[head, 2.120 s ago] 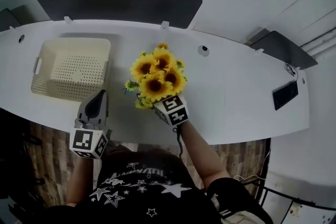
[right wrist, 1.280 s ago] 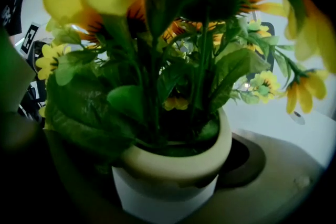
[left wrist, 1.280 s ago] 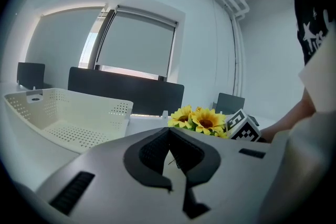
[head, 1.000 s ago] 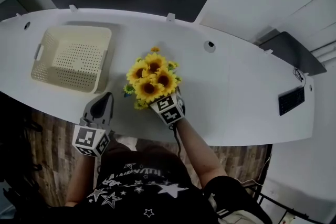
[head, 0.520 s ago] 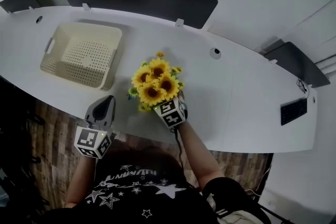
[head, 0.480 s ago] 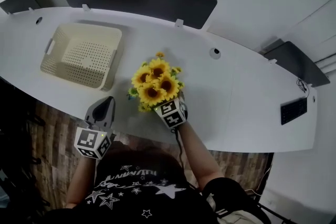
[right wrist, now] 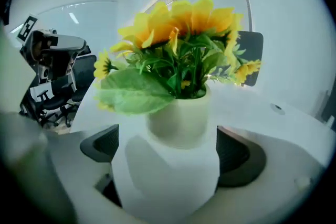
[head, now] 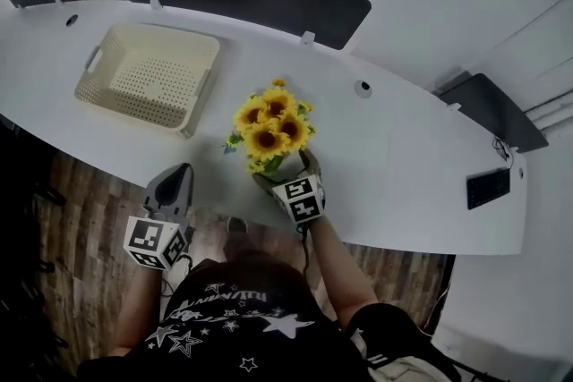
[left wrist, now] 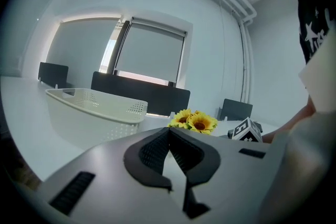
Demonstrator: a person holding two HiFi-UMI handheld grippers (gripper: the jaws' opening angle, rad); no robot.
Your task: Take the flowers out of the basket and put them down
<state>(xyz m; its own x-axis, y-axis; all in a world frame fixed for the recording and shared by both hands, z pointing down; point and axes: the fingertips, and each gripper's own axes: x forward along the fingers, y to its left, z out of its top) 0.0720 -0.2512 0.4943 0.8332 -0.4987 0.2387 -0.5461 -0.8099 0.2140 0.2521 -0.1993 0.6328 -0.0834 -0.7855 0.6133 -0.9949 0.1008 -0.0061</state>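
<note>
Right gripper (head: pixel 285 170) with flowers (head: pixel 271 125) drawn slightly toward near table (head: pixel 403 165) edge; left gripper (head: pixel 178 169) backed off

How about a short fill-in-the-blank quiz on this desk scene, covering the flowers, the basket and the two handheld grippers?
1. The right gripper is shut on the white pot of ____ sunflowers.
2. The cream perforated plastic basket stands ____.
3. The jaws of the left gripper are ____, with nothing between them.
4. In the head view, the basket lies to the ____ of the sunflowers.

Missing words: yellow; empty; shut; left
</note>
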